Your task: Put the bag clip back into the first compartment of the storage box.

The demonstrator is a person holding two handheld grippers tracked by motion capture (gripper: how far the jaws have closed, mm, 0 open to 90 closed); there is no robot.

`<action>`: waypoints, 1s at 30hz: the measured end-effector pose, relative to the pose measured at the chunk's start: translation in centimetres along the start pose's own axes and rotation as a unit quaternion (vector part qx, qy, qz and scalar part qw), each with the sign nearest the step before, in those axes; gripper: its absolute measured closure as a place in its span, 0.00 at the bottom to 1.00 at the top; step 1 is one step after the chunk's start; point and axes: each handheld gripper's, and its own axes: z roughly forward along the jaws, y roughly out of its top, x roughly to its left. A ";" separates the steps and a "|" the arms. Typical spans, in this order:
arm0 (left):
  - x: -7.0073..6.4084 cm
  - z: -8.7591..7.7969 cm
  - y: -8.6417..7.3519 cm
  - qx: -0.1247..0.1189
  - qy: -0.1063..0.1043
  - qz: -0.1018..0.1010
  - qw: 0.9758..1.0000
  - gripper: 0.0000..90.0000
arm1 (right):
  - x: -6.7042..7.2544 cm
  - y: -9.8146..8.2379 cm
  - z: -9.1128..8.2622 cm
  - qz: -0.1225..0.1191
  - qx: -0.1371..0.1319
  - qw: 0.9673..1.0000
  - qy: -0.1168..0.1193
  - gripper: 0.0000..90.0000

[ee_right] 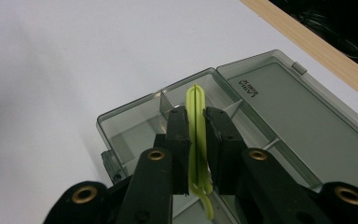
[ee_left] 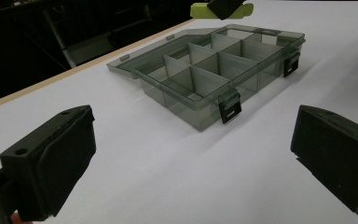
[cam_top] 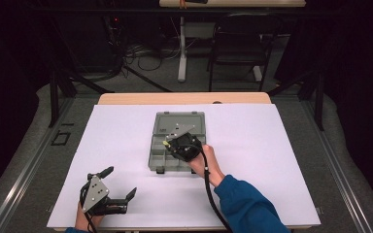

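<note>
Over the open box (cam_top: 177,141), a green clip (ee_right: 196,126) is being pinched by the right gripper (ee_right: 196,140); the left gripper (cam_top: 119,184) is being held wide, empty.

The organizer box (ee_left: 214,79) looks like smoky, see-through grey plastic with a glossy sheen, and its latches (ee_left: 230,108) are opaque black plastic. The yellow-green clip (ee_right: 196,126) appears to be smooth, slightly shiny plastic. Both the right claw (ee_right: 196,149) and the left claw (ee_left: 191,158) look like matt black plastic, and the right one carries brass-coloured metal rivets. The worktop (cam_top: 252,145) has a white, matt, paper-smooth cover over a pale wood edge.
</note>
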 end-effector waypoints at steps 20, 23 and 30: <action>0.0 0.0 0.0 -0.002 0.001 -0.001 1.000 0.00 | -0.7 0.8 1.6 0.005 0.017 1.000 -0.002 0.89; 0.0 0.0 0.0 -0.001 0.001 -0.001 1.000 0.00 | -0.8 1.0 1.8 0.006 0.018 1.000 -0.003 0.89; 0.0 0.0 0.0 -0.001 0.001 0.000 1.000 0.00 | -1.2 1.4 2.2 0.008 0.022 1.000 -0.005 0.89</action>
